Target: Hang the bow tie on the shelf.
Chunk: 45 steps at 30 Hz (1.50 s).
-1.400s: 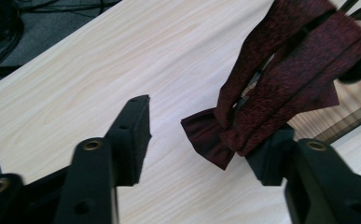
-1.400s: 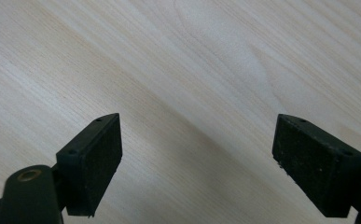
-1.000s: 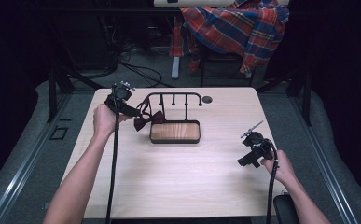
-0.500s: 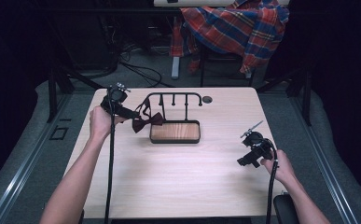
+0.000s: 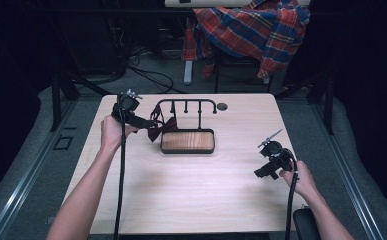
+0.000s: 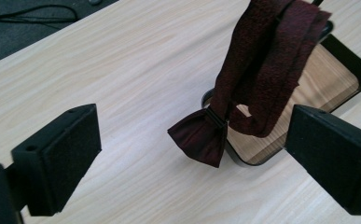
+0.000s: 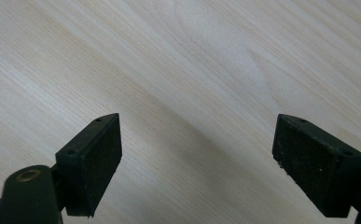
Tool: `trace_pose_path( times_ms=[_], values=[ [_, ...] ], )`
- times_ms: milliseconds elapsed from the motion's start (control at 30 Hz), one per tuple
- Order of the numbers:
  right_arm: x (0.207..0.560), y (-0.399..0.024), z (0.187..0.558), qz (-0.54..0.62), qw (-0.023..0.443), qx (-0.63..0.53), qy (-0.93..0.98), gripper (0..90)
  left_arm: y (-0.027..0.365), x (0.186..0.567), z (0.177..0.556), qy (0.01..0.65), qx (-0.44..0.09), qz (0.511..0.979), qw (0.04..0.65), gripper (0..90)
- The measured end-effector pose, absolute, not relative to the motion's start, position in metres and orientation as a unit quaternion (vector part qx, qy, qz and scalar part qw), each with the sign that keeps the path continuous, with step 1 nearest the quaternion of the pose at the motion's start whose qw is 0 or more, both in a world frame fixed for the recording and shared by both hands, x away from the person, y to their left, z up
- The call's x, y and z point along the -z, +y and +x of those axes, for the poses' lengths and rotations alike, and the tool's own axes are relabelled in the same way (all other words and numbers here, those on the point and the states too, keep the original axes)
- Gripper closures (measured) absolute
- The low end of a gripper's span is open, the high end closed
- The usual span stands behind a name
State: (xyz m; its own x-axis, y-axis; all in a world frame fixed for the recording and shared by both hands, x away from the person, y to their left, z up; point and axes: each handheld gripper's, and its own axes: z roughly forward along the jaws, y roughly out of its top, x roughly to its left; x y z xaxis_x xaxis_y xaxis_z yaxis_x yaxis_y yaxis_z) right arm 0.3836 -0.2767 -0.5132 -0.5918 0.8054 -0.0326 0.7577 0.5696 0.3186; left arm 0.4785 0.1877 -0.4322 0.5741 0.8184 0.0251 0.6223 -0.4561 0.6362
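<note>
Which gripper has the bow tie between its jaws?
The left gripper: the dark red bow tie, hanging from the rack, sits between its open jaws. The right gripper faces bare table.

One bow tie [image 6: 253, 79], one rack [image 5: 187, 127], two hand-held grippers.

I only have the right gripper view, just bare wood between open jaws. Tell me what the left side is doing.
Observer: The left gripper is at the rack near the table's far edge; its jaws have just been opening and stand wide, pads clear of the bow tie.
Operator: Say where the tie sits.
Observer: It hangs by its strap from the rack's left end; its bow dangles beside the edge of the wooden tray.
Operator: Give my gripper's position.
Observer: The right gripper is near the table's right edge, well apart from the tray.
</note>
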Motion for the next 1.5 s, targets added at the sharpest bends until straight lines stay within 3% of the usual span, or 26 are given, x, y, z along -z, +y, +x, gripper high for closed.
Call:
trace_pose_path(
  times_ms=[667, 1133, 1500],
  values=[
    [0.512, -0.275, 0.383, 0.44, 0.086, -0.134, 0.884, 15.7, 0.208, 0.43, 0.419, 0.431, -0.165, 0.839, 0.287, 0.0],
    [0.515, -0.273, 0.382, 0.433, 0.077, -0.125, 0.89, 15.6, 0.228, 0.452, 0.368, 0.449, -0.14, 0.843, 0.261, 0.0],
    [0.519, -0.27, 0.381, 0.432, 0.087, -0.123, 0.889, 15.6, 0.236, 0.481, 0.348, 0.46, -0.131, 0.84, 0.255, 0.0]
  ],
)
